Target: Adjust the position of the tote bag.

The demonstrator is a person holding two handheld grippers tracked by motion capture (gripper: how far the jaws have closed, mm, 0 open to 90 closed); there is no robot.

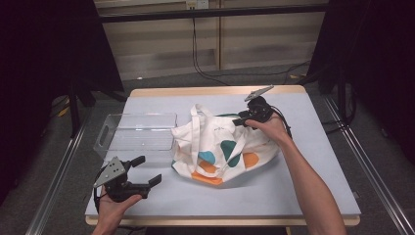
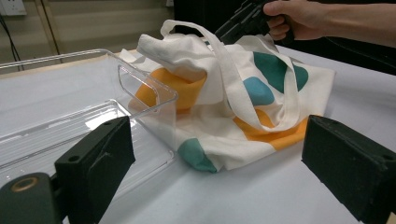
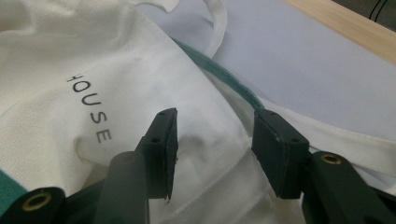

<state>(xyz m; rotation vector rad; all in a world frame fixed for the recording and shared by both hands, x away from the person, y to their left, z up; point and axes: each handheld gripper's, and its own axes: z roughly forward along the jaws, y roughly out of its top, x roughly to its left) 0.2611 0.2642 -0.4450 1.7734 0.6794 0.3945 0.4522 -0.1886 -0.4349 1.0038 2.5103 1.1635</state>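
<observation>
Centrally on the desk (image 1: 313, 161) lies a crumpled tote (image 1: 222, 147), handles toward a clear bin (image 1: 139, 131) touching its left; right tool (image 1: 243, 119) open over its cloth, left tool (image 1: 147, 171) open nearby.

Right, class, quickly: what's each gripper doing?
Left gripper: open, holding nothing, near the tray.
Right gripper: open, jaws on the bag, nothing gripped yet.
</observation>
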